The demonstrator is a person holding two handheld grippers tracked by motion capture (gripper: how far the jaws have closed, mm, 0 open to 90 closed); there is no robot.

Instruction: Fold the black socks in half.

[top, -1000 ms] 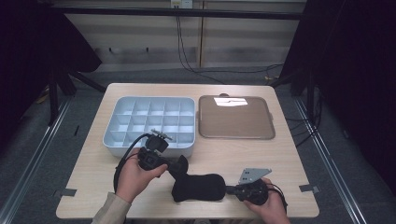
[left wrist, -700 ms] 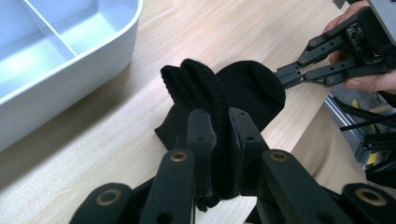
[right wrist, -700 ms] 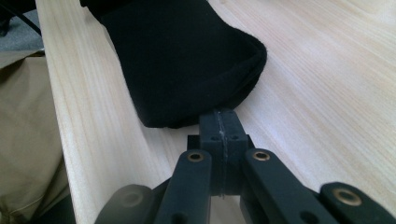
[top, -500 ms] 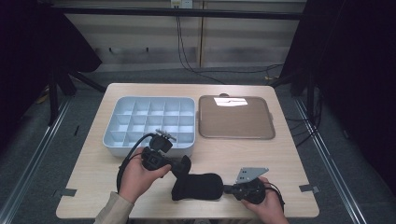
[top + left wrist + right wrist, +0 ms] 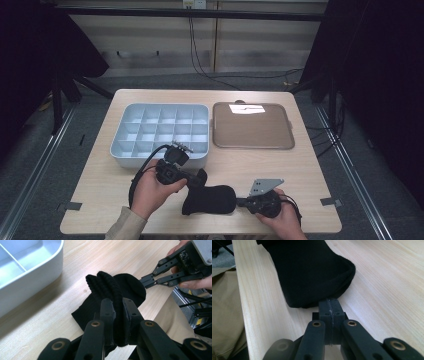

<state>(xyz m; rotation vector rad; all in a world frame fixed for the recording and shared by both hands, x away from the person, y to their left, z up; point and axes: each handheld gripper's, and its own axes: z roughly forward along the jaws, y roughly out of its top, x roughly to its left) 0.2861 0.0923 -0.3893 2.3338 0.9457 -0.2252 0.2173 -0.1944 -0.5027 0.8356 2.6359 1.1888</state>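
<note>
Now both claws grip one black sock at the near edge of the surface.

Left claw [image 5: 119, 315] is clamped on the sock's [image 5: 210, 199] ribbed cuff, lifting that fold off the surface [image 5: 310, 170]; right claw [image 5: 331, 308] is pressed together at the toe end, seemingly pinching its edge, though the cloth between the pads is hard to make out. Since a second ago the left claw has drawn slightly toward the tray [image 5: 120, 150]. No readable writing anywhere.
</note>
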